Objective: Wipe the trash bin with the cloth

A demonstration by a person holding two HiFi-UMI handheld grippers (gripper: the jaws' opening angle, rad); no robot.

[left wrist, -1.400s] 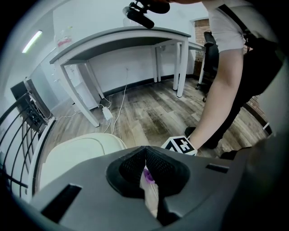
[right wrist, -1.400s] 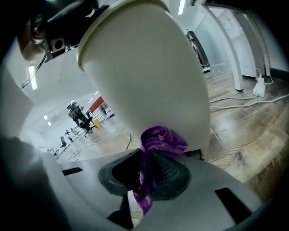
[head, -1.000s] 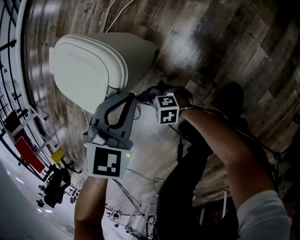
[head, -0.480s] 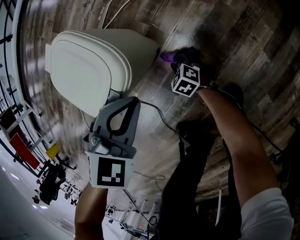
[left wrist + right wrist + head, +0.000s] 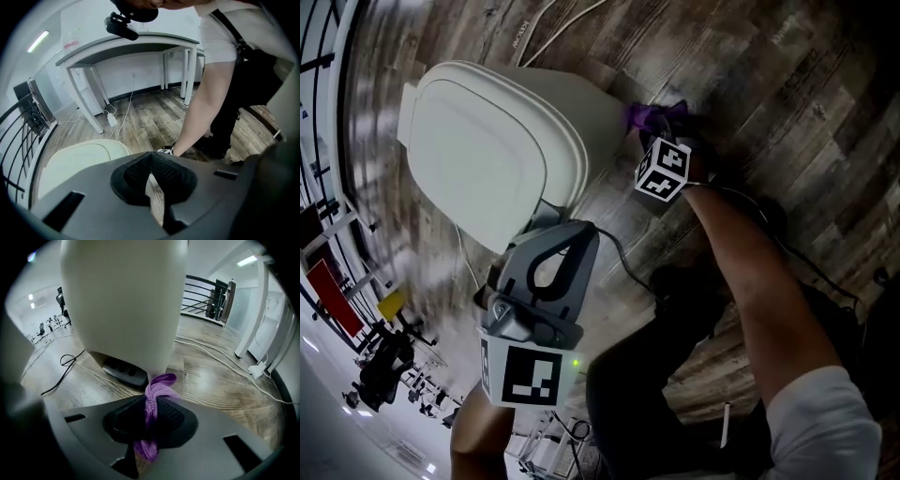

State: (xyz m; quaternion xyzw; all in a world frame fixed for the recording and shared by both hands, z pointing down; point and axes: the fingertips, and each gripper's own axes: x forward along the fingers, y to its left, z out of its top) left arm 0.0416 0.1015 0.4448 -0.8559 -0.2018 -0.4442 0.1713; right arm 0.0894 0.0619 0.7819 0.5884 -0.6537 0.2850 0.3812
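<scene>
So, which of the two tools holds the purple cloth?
The right tool: purple cloth pinched in its jaws, low against the trash bin. The left tool holds nothing.

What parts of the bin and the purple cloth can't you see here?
- Inside of the trash bin: head view, the shut lid covers it.
- Bin's top: right gripper view, cut off by the upper edge.
- Full shape of the cloth: right gripper view, bunched between the right tongs, which are shut on it; its lower end runs behind them.
- Room along the left edge: head view, blurred.
</scene>
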